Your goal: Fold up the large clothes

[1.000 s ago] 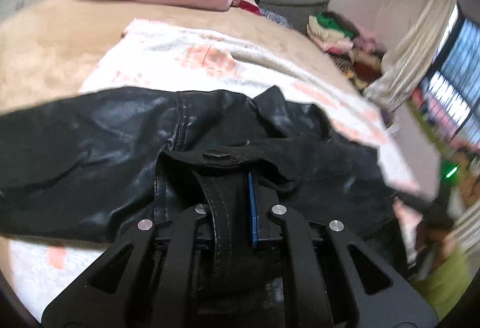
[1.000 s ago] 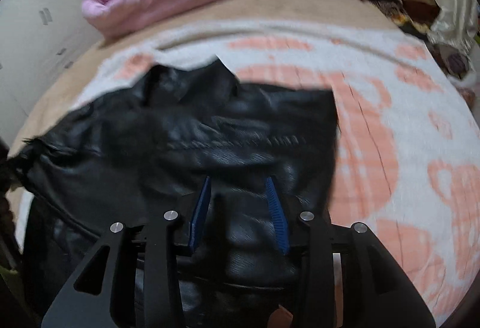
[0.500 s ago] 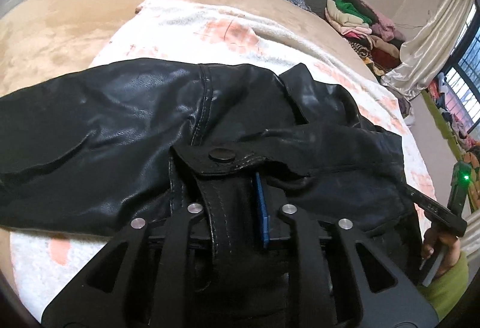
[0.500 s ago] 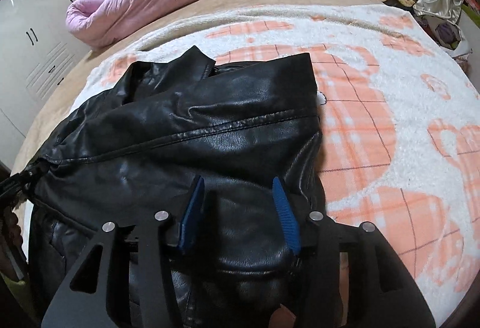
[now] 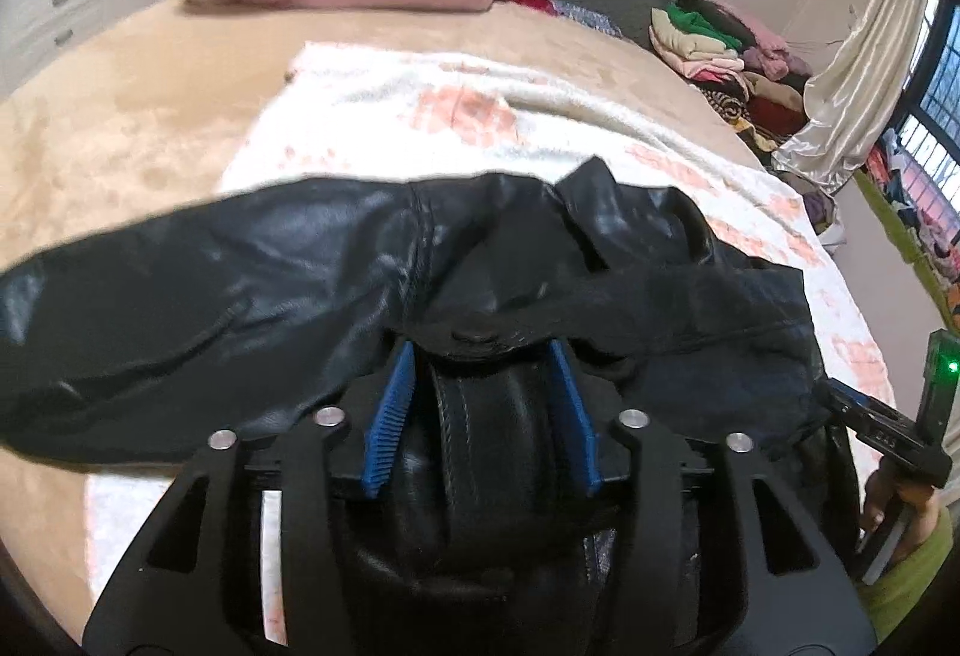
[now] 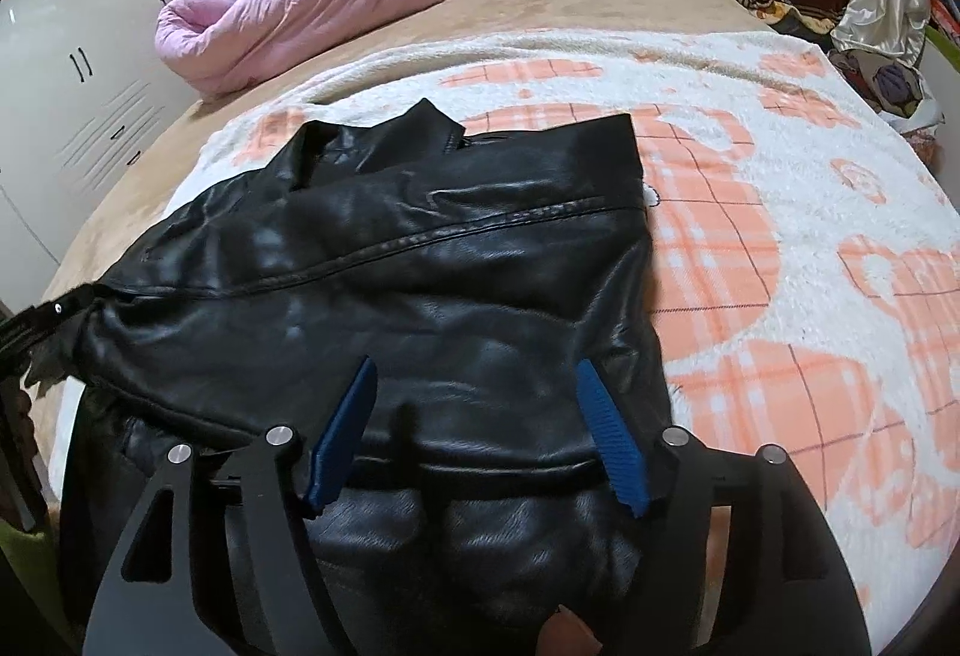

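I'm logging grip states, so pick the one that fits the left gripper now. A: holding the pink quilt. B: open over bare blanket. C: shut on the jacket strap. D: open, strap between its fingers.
D: the left gripper has its blue pads spread apart, with the jacket strap lying loose between them.

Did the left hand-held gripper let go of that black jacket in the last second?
Yes. The left hand-held gripper has opened: its blue pads, earlier clamped together on the black jacket tab, now stand apart on either side of it.

Each hand-held gripper is black plastic — blue ribbed pads, four silver screws; a green sleeve and bare skin show at four o'clock.
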